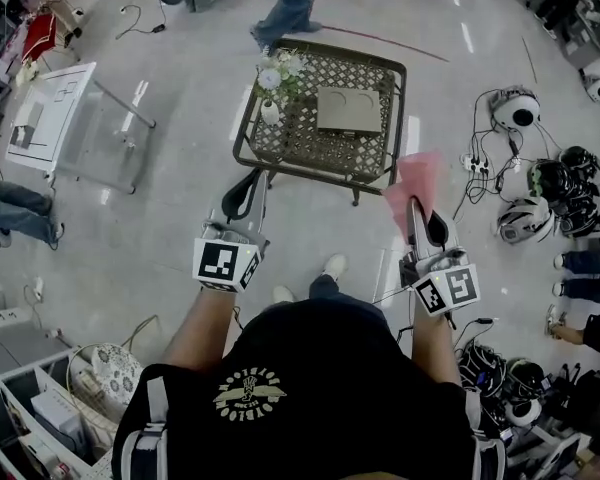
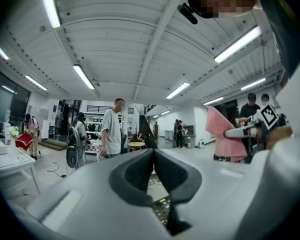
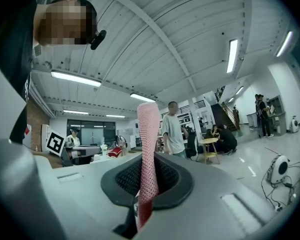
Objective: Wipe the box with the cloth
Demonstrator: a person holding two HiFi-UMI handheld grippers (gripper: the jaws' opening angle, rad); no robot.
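A flat grey box (image 1: 348, 109) lies on the dark wicker table (image 1: 305, 151) ahead of me, beside a small vase of white flowers (image 1: 271, 106). My right gripper (image 1: 418, 208) is shut on a pink cloth (image 1: 416, 176), which stands up out of the jaws (image 3: 147, 144) short of the table's near right corner. The left gripper (image 1: 255, 180) hovers near the table's front left leg, its jaws closed together with nothing between them (image 2: 153, 153). From the left gripper view the cloth (image 2: 221, 134) shows off to the right. Both grippers tilt upward, towards the ceiling.
A person (image 1: 285, 8) walks beyond the table. A white-topped glass table (image 1: 55, 118) stands at the left. Helmets and cables (image 1: 528, 218) litter the floor at the right. Shelving (image 1: 40, 408) sits at my lower left.
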